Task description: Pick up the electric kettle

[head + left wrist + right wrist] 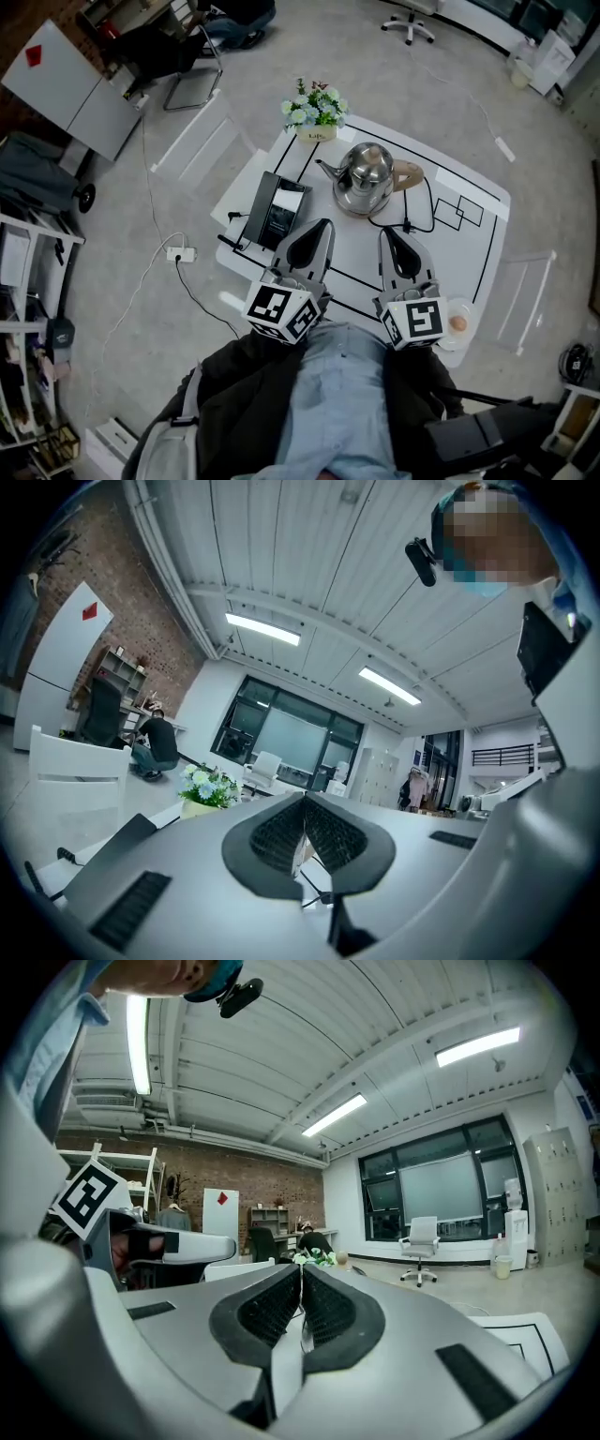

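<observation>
The steel electric kettle (366,178) with a tan handle stands on its base on the white table (469,244), spout to the left. My left gripper (323,225) hovers near the table's front, a little left of and nearer than the kettle, jaws shut and empty. Beside it my right gripper (389,232) is also shut and empty, just below the kettle. In the left gripper view the left gripper (304,819) has its pads pressed together. The right gripper view shows the right gripper (301,1290) with jaws meeting and a tip of the kettle's knob (352,1261) beyond.
A flower pot (315,111) stands at the table's far edge, and a black device (277,210) with a cable lies at the left. A plate with an egg (457,323) sits at the front right. A power strip (181,253) lies on the floor, with chairs and shelves around.
</observation>
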Motion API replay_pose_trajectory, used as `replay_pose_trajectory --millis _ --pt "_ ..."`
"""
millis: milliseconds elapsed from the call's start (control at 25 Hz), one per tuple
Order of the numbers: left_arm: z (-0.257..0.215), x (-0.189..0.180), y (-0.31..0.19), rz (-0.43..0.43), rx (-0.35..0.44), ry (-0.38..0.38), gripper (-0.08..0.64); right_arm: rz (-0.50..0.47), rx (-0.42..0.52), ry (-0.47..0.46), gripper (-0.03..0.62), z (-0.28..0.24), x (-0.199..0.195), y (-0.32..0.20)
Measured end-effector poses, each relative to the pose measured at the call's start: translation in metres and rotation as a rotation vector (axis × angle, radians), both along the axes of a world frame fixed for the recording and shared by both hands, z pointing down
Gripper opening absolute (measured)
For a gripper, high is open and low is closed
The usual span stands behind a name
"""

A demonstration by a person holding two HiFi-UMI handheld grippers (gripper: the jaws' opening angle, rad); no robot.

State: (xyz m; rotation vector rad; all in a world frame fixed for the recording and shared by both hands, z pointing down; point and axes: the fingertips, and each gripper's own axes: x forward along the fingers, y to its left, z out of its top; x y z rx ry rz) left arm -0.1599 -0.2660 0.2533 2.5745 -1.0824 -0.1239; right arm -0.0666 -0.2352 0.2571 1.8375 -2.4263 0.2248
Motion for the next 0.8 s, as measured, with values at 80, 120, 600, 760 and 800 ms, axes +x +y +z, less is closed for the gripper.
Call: replay_pose_trajectory --millis 80,120,600,760,800 --pt "-0.002 0.002 -0.008 0.01 0.001 0.008 0.011 0.017 0.008 0.0 0.018 -0.001 0.003 -0.004" --pt "-0.003 0.005 -0.01 0.019 0.0 0.008 0.011 0.023 0.011 0.004 0.018 0.0 0.006 -0.005" --pt "0.013 0.022 -0.036 0.034 -0.015 0.026 0.011 0.076 -0.02 0.008 0.018 0.029 0.034 -0.026" --pt "0.031 0.022 -0.047 0.022 -0.026 0.0 0.011 0.074 -0.044 0.004 0.018 0.046 0.036 -0.039" --pt "0.037 0.022 -0.05 0.023 -0.031 -0.003 0.011 0.075 -0.052 0.001 0.018 0.052 0.037 -0.043"
